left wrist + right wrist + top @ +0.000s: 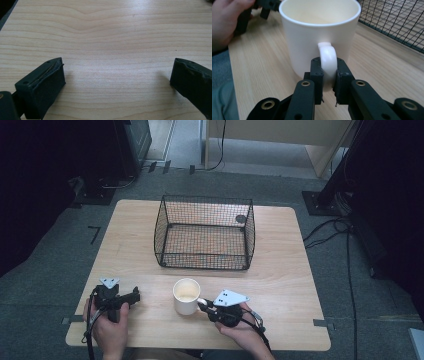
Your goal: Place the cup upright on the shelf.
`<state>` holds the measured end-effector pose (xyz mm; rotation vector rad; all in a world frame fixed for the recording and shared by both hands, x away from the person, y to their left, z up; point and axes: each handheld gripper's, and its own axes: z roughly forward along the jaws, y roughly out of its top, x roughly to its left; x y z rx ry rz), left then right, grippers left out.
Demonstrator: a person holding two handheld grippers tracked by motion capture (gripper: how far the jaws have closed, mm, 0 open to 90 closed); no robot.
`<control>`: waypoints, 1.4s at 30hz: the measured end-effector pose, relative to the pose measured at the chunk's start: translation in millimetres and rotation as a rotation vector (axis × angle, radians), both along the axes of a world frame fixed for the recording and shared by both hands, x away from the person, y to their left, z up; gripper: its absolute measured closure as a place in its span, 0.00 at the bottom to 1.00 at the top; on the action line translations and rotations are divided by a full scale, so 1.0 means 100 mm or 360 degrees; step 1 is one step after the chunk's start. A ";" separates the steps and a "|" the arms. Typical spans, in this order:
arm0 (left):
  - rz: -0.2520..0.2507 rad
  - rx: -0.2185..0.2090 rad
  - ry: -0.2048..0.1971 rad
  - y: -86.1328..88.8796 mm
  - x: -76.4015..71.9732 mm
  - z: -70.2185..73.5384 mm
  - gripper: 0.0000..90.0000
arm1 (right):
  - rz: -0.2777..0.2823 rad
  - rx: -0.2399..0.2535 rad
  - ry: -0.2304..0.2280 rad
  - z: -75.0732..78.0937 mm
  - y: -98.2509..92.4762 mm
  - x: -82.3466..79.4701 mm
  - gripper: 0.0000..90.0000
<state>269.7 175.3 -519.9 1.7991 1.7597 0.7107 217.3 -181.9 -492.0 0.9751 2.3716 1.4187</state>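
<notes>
In the right gripper view, the right gripper (328, 75) sits at lower centre of the frame with its two black jaws pressed against either side of the handle (327, 58) of a white mug (312, 37); the jaws are clamped on that handle, one on each flank. The mug stands upright directly above the jaws in the frame, its open mouth at the top.

In the high view, the right gripper (202, 305) lies in the lower middle of the frame, just right of the mug (186, 296), touching it at the handle. The left gripper (135, 296) is at lower left, apart from the mug, held in a hand (111, 330). In the left gripper view, the left gripper (117, 72) has its jaws spread wide at the lower corners of the frame with bare wooden table (112, 37) between them.

Above the mug in the high view, near the frame's centre, a black wire basket (205, 232) stands on the table (280, 270), apart from the mug.
</notes>
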 end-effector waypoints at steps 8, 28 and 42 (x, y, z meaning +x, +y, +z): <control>-0.0001 0.0000 0.0000 0.00 0.00 0.00 0.00 | -0.0048 0.0013 -0.0039 0.12 0.02 0.05 0.89; -0.0006 0.0000 0.0000 0.00 0.00 0.00 0.00 | -0.0116 0.0108 -0.0086 0.52 -0.14 0.20 0.89; -0.0009 -0.0002 -0.0002 0.00 0.00 0.00 0.00 | -0.0161 0.0163 -0.0171 0.88 -0.23 0.32 0.89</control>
